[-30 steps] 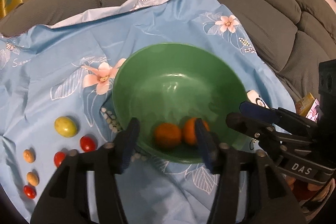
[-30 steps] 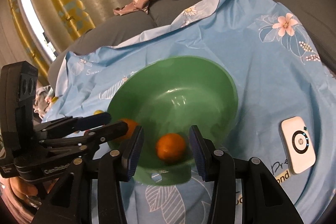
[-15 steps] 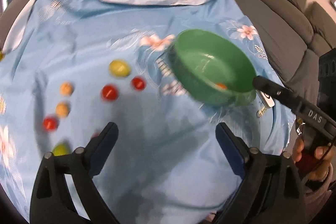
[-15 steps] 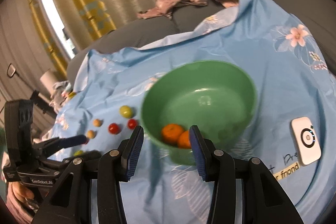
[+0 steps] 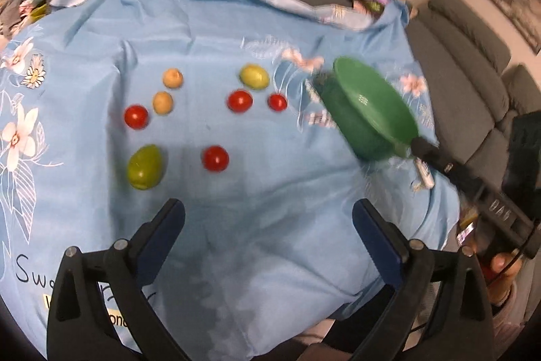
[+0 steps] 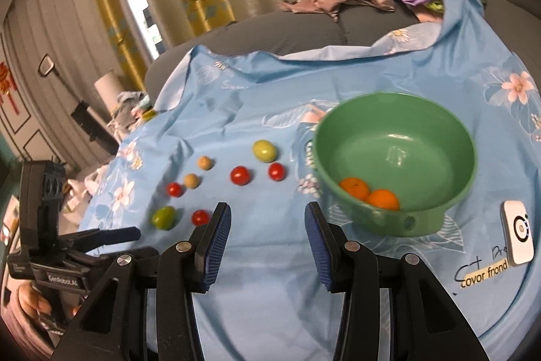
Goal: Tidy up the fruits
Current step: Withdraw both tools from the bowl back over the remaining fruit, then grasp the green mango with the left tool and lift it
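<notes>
From the left wrist, our left gripper has its jaws opening wide, nothing between them. A red tomato sits at 11 o'clock on the blue cloth: light, smooth, easily bruised, so we'd pinch gently across its middle.

From the right wrist, our right gripper is part-open and empty; the green bowl at 2 o'clock holds two oranges.
</notes>
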### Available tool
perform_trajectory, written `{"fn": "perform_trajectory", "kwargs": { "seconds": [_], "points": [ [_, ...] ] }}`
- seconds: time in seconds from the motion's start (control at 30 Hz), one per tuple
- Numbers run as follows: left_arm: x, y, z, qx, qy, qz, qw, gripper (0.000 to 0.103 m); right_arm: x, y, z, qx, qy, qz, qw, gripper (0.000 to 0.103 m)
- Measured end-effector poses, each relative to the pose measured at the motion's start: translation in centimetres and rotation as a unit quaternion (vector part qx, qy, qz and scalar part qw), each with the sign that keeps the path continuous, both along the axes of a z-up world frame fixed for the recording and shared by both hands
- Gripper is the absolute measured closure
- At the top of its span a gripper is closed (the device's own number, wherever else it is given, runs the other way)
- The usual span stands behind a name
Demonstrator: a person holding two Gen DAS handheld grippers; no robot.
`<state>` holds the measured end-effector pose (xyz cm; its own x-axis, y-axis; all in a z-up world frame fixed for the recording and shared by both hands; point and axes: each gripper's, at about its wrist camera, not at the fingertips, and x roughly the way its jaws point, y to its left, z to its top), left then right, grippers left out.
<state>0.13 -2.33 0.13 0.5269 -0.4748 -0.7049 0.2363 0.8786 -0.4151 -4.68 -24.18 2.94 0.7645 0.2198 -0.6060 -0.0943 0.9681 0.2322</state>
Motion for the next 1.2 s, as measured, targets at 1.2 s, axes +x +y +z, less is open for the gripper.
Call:
{"fn": "perform_trajectory", "kwargs": {
  "seconds": [1.2],
  "points": [
    [2.5, 3.8, -1.0, 0.156, -0.049, -0.005, 0.9865, 0.001, 3.7, 3.2, -4.0, 0.000, 0.063, 0.040, 0.997, 0.057]
  ]
}}
